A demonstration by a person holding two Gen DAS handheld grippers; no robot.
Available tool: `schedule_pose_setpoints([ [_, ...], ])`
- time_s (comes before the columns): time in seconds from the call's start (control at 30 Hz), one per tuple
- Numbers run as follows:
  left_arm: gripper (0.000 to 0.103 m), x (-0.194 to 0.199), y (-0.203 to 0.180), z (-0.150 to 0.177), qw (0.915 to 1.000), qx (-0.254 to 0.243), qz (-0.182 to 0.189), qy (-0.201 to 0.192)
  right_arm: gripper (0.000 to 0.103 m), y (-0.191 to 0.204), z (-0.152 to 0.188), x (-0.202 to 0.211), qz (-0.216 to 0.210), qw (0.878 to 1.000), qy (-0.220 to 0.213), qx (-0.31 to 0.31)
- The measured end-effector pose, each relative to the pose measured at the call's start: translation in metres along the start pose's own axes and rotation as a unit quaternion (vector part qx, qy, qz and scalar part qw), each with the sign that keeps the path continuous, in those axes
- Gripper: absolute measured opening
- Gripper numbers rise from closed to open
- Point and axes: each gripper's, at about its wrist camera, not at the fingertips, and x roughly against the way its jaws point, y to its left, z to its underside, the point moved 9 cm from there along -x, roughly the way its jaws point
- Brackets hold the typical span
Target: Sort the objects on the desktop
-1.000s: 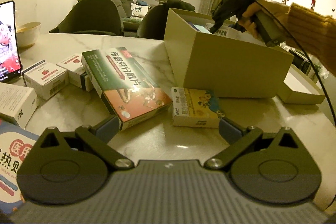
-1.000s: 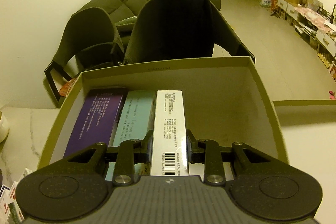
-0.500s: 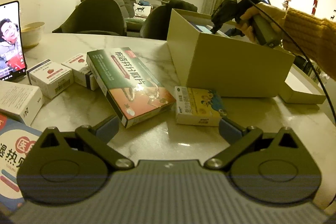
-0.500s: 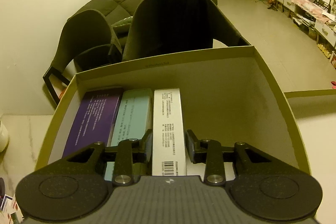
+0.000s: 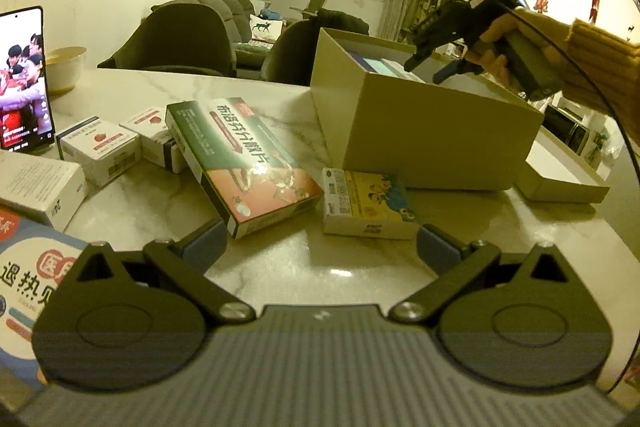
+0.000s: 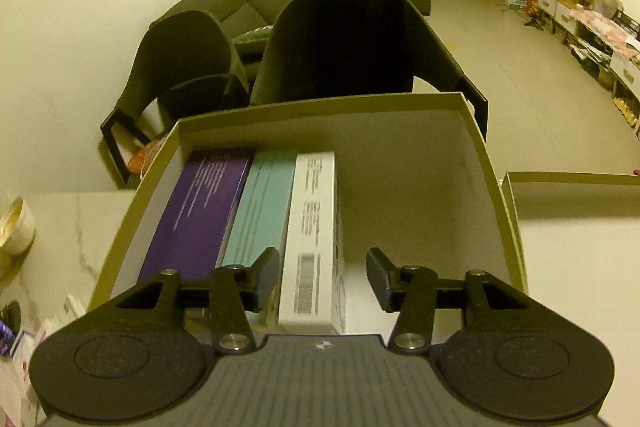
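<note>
- Step in hand: release. My right hand-held gripper (image 6: 322,277) has just been opening; the white box (image 6: 314,239) stands between its jaws on edge, but the pads are now clear of it on both sides, so I count it as let go.
- Where the white box is: inside the open storage box (image 6: 496,187), third in a row, against the teal box (image 6: 260,211), which is next to the purple box (image 6: 196,215) at the storage box's left wall. The right half of the storage box is bare.
- Right hand (image 5: 494,47): held over the storage box's rim at the far right of the table, gripper tilted steeply down into it.
- My left hand-held gripper (image 5: 320,247): jaws spread wide, nothing between them, hovering low over the table's near edge, angled gently down.
- Left to sort on the table (image 5: 280,279): large green-and-orange box (image 5: 244,159), small yellow box (image 5: 368,203) just in front of the left gripper, two white boxes (image 5: 100,147) toward the left edge, and more at the near-left corner.
- Next move, as I judge it: lift the right gripper straight out without nudging the upright row, then go for the yellow box, which lies nearest.
</note>
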Motion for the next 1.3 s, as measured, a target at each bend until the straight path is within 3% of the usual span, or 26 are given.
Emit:
schedule_pose_setpoints([
  [0.4,0.103,0.008,0.004,0.003,1.0,0.007,0.001,-0.006,0.056,0.007,0.035,0.01,0.01,0.995,0.066,0.071],
  [0.63,0.103,0.006,0.009,0.005,0.9999,0.011,-0.003,-0.001,0.051,0.013,0.046,-0.004,0.03,0.988,0.094,0.117],
  [0.77,0.103,0.002,0.01,0.005,0.9999,0.012,-0.004,0.004,0.048,0.014,0.044,-0.014,0.039,0.986,0.097,0.128],
  [0.97,0.103,-0.003,0.012,0.007,0.9998,0.014,-0.006,0.01,0.032,0.021,0.042,-0.024,0.037,0.983,0.099,0.152],
  [1.1,0.103,-0.006,0.012,0.008,0.9998,0.013,-0.007,0.013,0.031,0.026,0.032,-0.023,0.044,0.983,0.069,0.166],
  [1.3,0.103,-0.007,0.014,0.008,0.9998,0.015,-0.008,0.014,0.033,0.027,0.03,-0.029,0.048,0.98,0.072,0.181],
])
